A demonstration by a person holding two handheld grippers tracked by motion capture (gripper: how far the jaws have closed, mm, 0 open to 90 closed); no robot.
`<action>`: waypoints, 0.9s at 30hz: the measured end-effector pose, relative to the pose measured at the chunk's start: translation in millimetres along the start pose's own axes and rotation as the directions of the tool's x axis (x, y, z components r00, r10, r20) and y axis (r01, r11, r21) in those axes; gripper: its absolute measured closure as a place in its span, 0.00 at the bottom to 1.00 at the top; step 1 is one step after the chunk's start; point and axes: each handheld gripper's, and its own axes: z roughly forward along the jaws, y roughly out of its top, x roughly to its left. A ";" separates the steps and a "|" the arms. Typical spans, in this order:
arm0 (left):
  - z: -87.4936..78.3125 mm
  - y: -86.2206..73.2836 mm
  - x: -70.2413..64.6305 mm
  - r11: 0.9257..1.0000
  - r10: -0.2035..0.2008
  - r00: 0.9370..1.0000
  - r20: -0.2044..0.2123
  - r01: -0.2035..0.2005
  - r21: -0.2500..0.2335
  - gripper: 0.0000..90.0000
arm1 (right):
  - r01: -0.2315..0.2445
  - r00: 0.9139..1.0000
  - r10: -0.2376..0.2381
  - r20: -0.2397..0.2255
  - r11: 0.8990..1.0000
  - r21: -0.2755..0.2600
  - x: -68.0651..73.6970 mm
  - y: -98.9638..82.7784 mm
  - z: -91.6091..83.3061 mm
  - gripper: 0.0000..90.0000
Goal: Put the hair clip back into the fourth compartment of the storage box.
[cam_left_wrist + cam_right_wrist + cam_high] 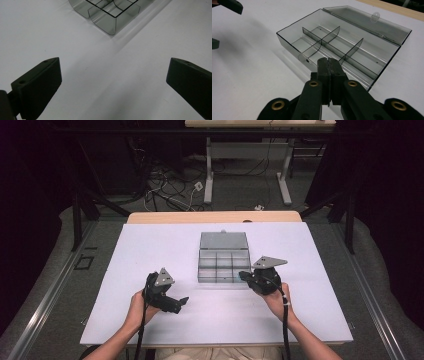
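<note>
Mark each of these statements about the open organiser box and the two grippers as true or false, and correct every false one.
1. The compartment box has its lid open. True.
2. The left gripper is shut. False: its jaws stand wide apart over bare table.
3. The right gripper is shut, with nothing between its jaws. True.
4. The box's compartments hold screws. False: they look empty.
5. The left gripper is inside the box. False: it is short of the box's near corner.
</note>
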 end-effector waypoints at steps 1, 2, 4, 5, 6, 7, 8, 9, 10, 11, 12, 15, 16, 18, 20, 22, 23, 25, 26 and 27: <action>0.1 0.1 0.2 1.000 0.003 1.000 -0.001 -0.003 0.003 0.00 | -0.001 1.000 0.001 0.004 1.000 -0.003 -0.2 0.6 0.4 0.99; 0.1 0.2 0.4 1.000 0.006 1.000 -0.002 -0.006 0.004 0.00 | 0.003 1.000 -0.003 0.004 1.000 -0.005 -0.7 1.3 0.8 0.99; 0.3 0.4 -0.1 1.000 0.007 1.000 -0.004 -0.007 0.003 0.00 | 0.000 1.000 0.000 0.008 1.000 -0.007 -1.3 2.2 2.0 0.99; 0.5 0.7 -0.2 1.000 0.009 1.000 -0.004 -0.009 0.000 0.00 | 0.005 1.000 -0.005 0.010 1.000 -0.006 -1.8 2.7 2.8 0.99; 0.6 0.7 -0.7 1.000 0.008 1.000 -0.002 -0.008 -0.001 0.00 | 0.005 1.000 -0.005 0.012 1.000 -0.007 -1.9 3.0 3.7 0.99; 0.9 0.9 -1.0 1.000 0.010 1.000 -0.001 -0.010 -0.001 0.00 | 0.002 1.000 -0.002 0.016 1.000 -0.008 -1.6 3.1 4.6 0.99; 1.1 1.0 -1.3 1.000 0.008 1.000 0.002 -0.008 -0.001 0.00 | 0.005 1.000 -0.005 0.014 1.000 -0.006 -1.7 3.5 5.3 0.99; 1.2 1.2 -1.4 1.000 0.007 1.000 0.002 -0.007 -0.003 0.00 | 0.005 1.000 -0.004 0.021 1.000 -0.009 -1.6 3.9 6.4 0.99; 0.9 1.7 -1.1 1.000 0.008 1.000 0.007 -0.008 0.005 0.00 | 0.005 1.000 -0.005 0.022 1.000 -0.010 -1.8 4.6 7.7 0.99; 1.0 1.8 -1.4 1.000 0.005 1.000 0.009 -0.005 0.007 0.00 | 0.007 1.000 -0.007 0.020 1.000 -0.010 -2.2 5.4 9.0 0.99; 1.9 1.3 -1.8 1.000 0.005 1.000 0.002 -0.005 -0.002 0.00 | 0.008 1.000 -0.008 0.022 1.000 -0.011 -2.4 6.2 10.7 0.99; 0.8 1.6 -1.0 1.000 0.009 1.000 0.008 -0.009 0.007 0.00 | 0.007 1.000 -0.007 0.023 1.000 -0.008 -2.9 9.0 15.3 0.99; 1.2 1.2 -1.1 1.000 0.010 1.000 0.001 -0.010 -0.003 0.00 | 0.010 1.000 -0.010 0.026 1.000 -0.009 -3.1 10.0 16.7 0.99; 1.1 1.0 -0.8 1.000 0.011 1.000 0.002 -0.011 -0.002 0.00 | 0.009 1.000 -0.008 0.028 1.000 -0.020 -3.1 11.7 19.8 0.99; 0.8 1.0 -0.9 1.000 0.008 1.000 0.002 -0.008 0.000 0.00 | 0.009 1.000 -0.009 0.029 1.000 -0.019 -2.9 13.5 22.9 0.99; 0.8 1.0 -1.0 1.000 0.005 1.000 0.003 -0.005 0.000 0.00 | 0.005 1.000 -0.005 0.029 1.000 -0.019 -2.9 14.9 26.1 0.99; 1.0 1.0 -0.6 1.000 0.009 1.000 0.000 -0.009 -0.003 0.00 | 0.008 1.000 -0.008 0.030 1.000 -0.014 -3.4 15.7 27.1 0.99; 1.0 0.8 -0.4 1.000 0.009 1.000 0.000 -0.009 0.000 0.00 | 0.004 1.000 -0.004 0.029 1.000 -0.019 -4.0 16.9 30.1 0.99; 0.9 0.8 -0.4 1.000 0.009 1.000 -0.001 -0.009 0.000 0.00 | 0.002 1.000 -0.002 0.031 1.000 -0.011 -4.1 17.7 30.7 0.99; 0.8 0.8 -0.5 1.000 0.009 1.000 -0.002 -0.009 -0.001 0.00 | 0.004 1.000 -0.004 0.028 1.000 -0.014 -4.4 18.1 32.1 0.99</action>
